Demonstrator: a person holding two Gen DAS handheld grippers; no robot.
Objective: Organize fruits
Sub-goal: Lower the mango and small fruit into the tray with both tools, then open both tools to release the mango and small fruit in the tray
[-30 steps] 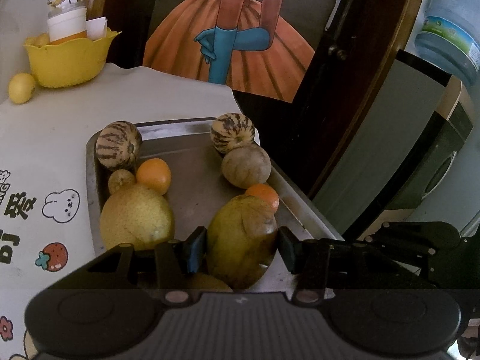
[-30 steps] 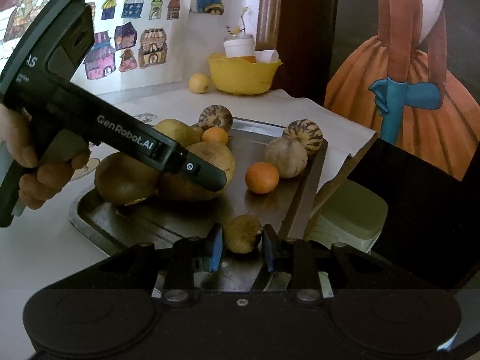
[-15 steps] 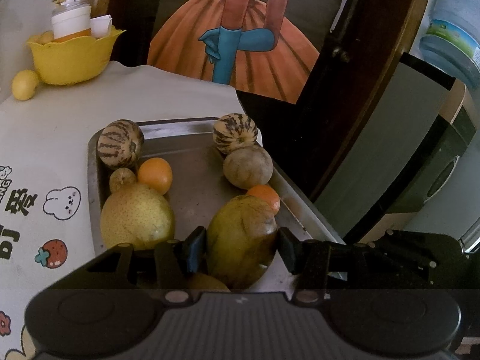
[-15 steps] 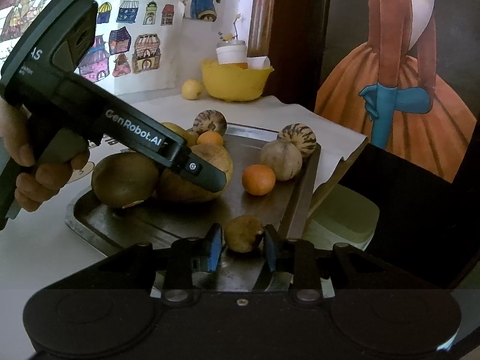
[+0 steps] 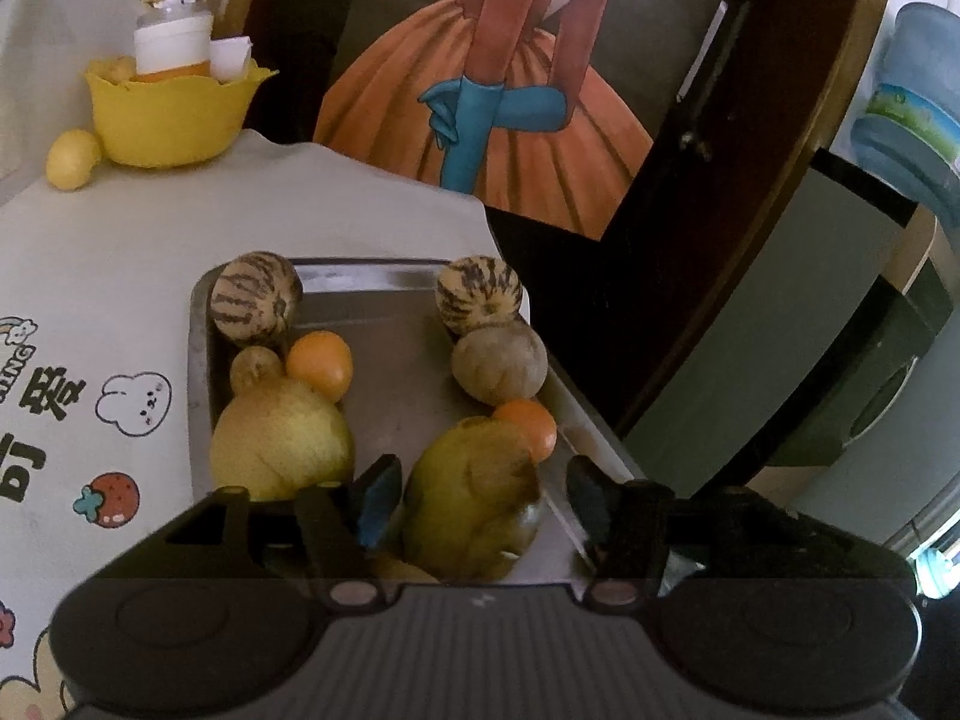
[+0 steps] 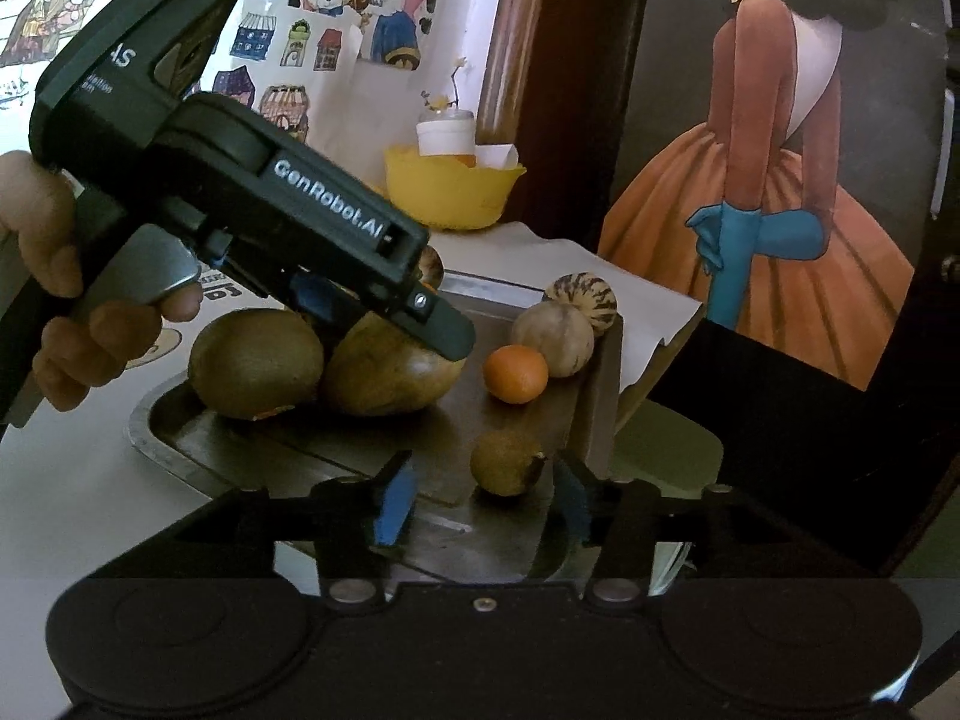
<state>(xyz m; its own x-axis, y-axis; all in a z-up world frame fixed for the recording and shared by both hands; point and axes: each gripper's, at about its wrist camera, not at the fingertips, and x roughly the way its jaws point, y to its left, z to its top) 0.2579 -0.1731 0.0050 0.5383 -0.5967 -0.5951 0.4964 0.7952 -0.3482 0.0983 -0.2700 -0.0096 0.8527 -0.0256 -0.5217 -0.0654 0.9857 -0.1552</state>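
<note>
Left claw (image 5: 480, 495) has just been opening; we see its jaws wide around the big pear (image 5: 471, 498), pads clear of it. We judge the pear heavy, firm, bruisable: grip its broad belly. Yellow-green, brown-blotched, it lies on the tray (image 5: 384, 285). Right claw (image 6: 480, 501) has just been opening too, jaws wide; the small brown fruit (image 6: 507, 462), light and round, sits free between them at the tray's near corner.

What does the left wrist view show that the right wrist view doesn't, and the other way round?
Only the left wrist view: a loose lemon beside the yellow bowl, and a water jug. Only the right wrist view: the hand holding the left gripper, and a small brown fruit between the right gripper's open fingers. Both: the metal tray.
</note>
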